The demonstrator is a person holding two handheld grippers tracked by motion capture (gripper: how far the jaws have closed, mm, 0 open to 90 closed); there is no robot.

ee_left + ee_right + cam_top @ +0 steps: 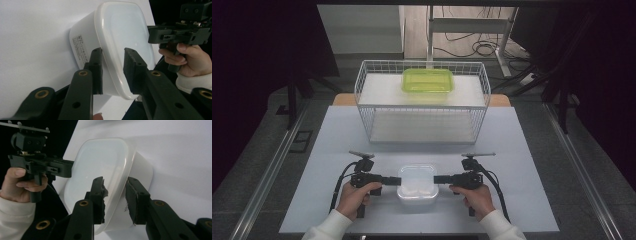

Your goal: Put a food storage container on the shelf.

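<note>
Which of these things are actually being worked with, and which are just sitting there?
In use:
white tub, lid on
left tool, at its left rim
right tool, at its right rim

Lying about:
wire basket
green box on its upper shelf
table

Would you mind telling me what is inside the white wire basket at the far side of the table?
A green lidded container sits on the upper shelf of the wire basket. Its lid hides any contents. The lower shelf looks bare.
</note>
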